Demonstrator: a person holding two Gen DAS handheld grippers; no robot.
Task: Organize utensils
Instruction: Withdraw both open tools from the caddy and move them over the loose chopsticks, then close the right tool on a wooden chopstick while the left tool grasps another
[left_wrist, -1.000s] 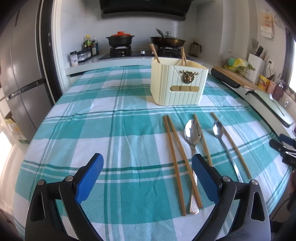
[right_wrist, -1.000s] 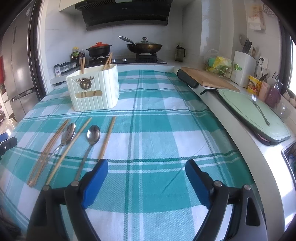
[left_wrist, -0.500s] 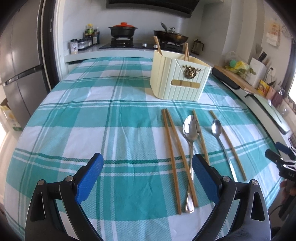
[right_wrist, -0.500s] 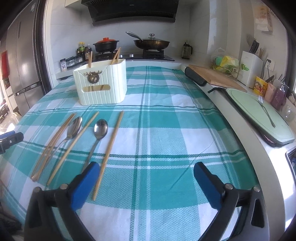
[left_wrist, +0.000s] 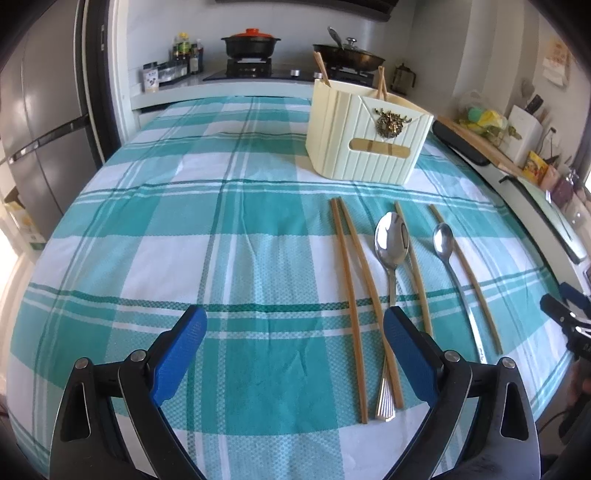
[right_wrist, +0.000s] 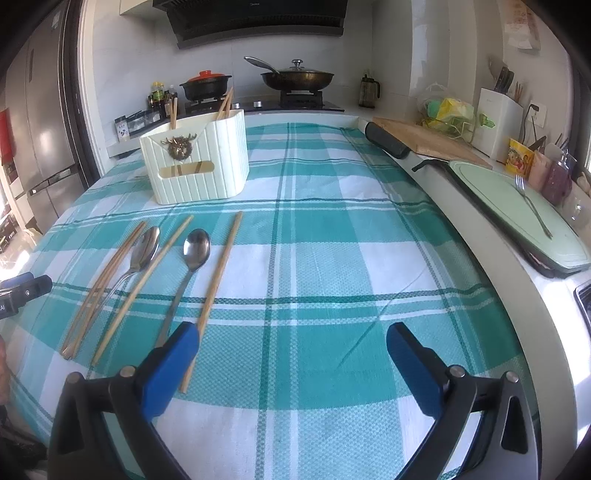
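Both blue-padded grippers, left (left_wrist: 294, 356) and right (right_wrist: 291, 360), are being held wide and empty, the right's jaws having just been opening. Wooden chopsticks (right_wrist: 216, 280) and steel spoons (right_wrist: 192, 258) are being left loose before the cream ribbed holder (right_wrist: 197, 162), so picking-up is judged imminent.

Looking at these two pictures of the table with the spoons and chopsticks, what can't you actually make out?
- Inside of the cream utensil holder: both views; its walls hide all but the chopstick tips.
- Large spoon handle middle: left wrist view; the left gripper blocks it.
- Small spoon handle end: right wrist view; behind the right gripper.
- Jar labels by the stove: too small.
- The person: cut off by the edges.
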